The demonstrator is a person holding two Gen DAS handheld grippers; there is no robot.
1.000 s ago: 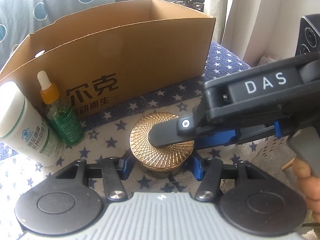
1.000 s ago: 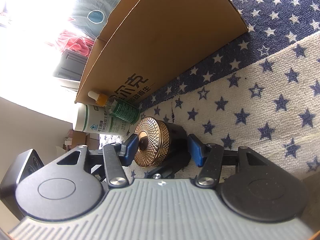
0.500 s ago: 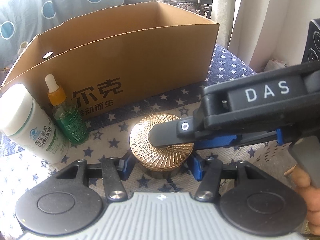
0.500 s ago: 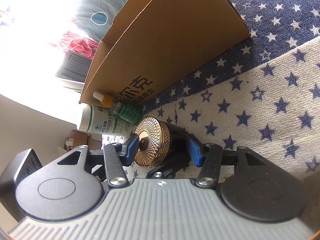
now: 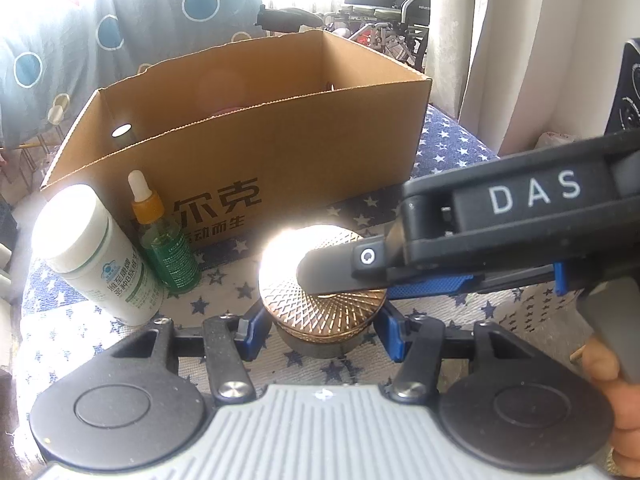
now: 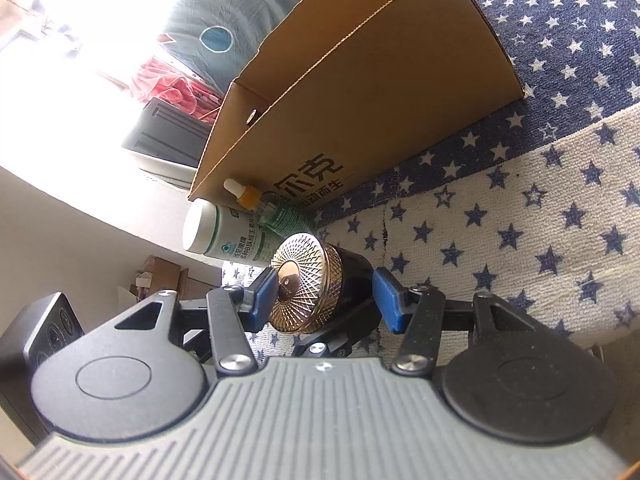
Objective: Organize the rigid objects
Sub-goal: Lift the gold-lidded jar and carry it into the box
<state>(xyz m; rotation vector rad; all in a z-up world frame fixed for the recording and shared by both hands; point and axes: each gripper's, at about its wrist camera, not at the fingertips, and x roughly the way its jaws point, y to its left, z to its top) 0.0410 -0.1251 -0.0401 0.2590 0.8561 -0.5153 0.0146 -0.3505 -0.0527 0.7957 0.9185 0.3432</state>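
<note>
Gold lid, diamond-cut and shiny, on a squat dark jar (image 5: 324, 312) just in front of the cardboard box (image 5: 280, 148), over the star-print cloth (image 6: 540, 240). Looks rigid and probably dense for its size, glassy body, so likely slippery and no fun to drop. Pinched two ways right now: left gripper (image 5: 318, 330) pads pressed on the dark sides under the lid, right gripper (image 6: 326, 292) clamped top to bottom, one pad flat on the lid. Better bite on the dark body than on that slick lid, probably. White pill bottle (image 5: 96, 256) and green dropper bottle (image 5: 166, 248) standing close on the left, touching each other, easy to knock. Plenty of open cloth to the right. Box wall tall, so needs clearing the rim before going in.
</note>
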